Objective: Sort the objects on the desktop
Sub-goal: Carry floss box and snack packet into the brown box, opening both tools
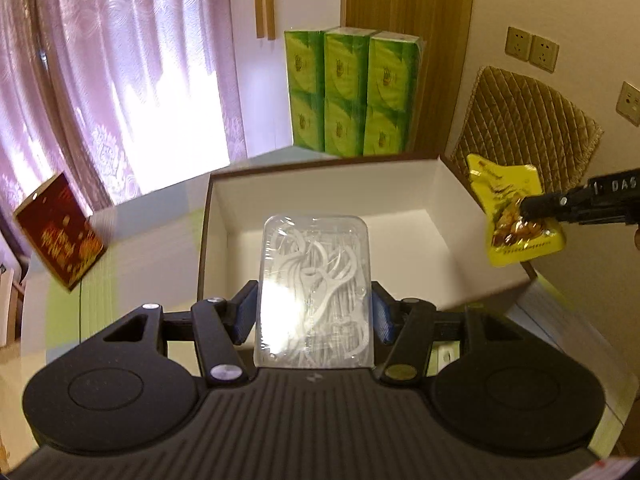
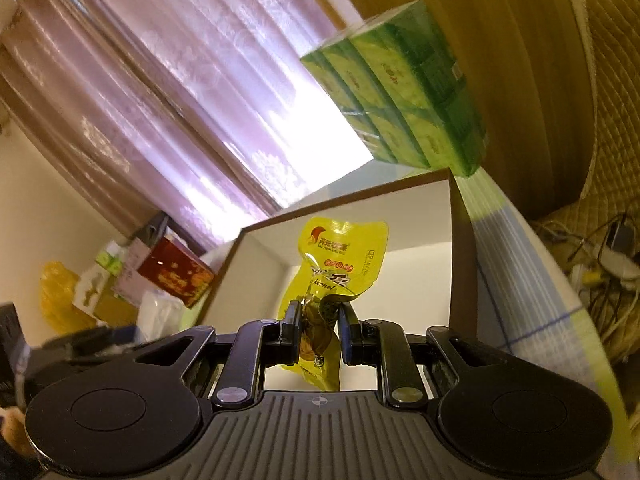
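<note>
While the left gripper (image 1: 314,314) clamps a clear case of what look like floss picks (image 1: 314,294) above the white-lined cardboard box (image 1: 400,196), the right gripper (image 2: 319,330) pinches a yellow snack packet (image 2: 338,264) over that box's far side, beside green tissue packs (image 1: 348,88).

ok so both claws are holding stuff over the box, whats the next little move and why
Probably lower the left claw a little and open it. It is clamped on the clear floss pick case, which hangs above the open white box. The right claw holds the yellow snack packet over the same box, so it could follow.
</note>
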The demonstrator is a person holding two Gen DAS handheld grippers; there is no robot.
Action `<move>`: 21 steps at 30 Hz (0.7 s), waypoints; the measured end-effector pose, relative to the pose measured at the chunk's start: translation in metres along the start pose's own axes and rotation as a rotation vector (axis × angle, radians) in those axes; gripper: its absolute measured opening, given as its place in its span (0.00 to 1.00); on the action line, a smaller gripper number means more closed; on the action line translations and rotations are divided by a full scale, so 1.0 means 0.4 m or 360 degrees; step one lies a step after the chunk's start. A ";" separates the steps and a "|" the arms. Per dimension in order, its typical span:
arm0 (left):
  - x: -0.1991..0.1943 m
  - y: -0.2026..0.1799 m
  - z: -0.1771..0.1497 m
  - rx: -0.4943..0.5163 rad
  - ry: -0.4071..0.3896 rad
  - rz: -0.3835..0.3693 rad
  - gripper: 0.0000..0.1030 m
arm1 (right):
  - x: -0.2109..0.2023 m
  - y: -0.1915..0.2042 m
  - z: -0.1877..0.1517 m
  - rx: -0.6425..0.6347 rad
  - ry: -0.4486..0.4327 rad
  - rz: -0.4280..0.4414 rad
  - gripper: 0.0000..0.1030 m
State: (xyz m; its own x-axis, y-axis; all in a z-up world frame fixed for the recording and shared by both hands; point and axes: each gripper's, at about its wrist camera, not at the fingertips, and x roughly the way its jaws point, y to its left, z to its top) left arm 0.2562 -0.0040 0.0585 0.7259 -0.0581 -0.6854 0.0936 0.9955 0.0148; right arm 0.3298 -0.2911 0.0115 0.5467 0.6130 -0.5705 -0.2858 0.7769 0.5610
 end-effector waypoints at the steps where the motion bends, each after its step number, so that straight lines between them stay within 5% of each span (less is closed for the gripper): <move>1: 0.013 0.001 0.011 0.0002 0.0006 -0.0004 0.51 | 0.014 -0.002 0.008 -0.0016 0.0016 -0.0014 0.15; 11: 0.180 0.017 0.085 -0.0026 0.0156 -0.0018 0.51 | 0.169 -0.035 0.046 -0.0063 0.0217 -0.0158 0.15; 21: 0.325 0.016 0.076 0.0022 0.0354 0.0022 0.51 | 0.278 -0.028 0.040 -0.0136 0.0384 -0.0211 0.15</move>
State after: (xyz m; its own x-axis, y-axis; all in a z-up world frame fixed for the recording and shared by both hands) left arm 0.3719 -0.0072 -0.0086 0.5589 -0.0249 -0.8288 0.0951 0.9949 0.0343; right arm 0.4064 -0.2340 -0.0487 0.3838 0.5138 -0.7673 -0.2950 0.8556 0.4253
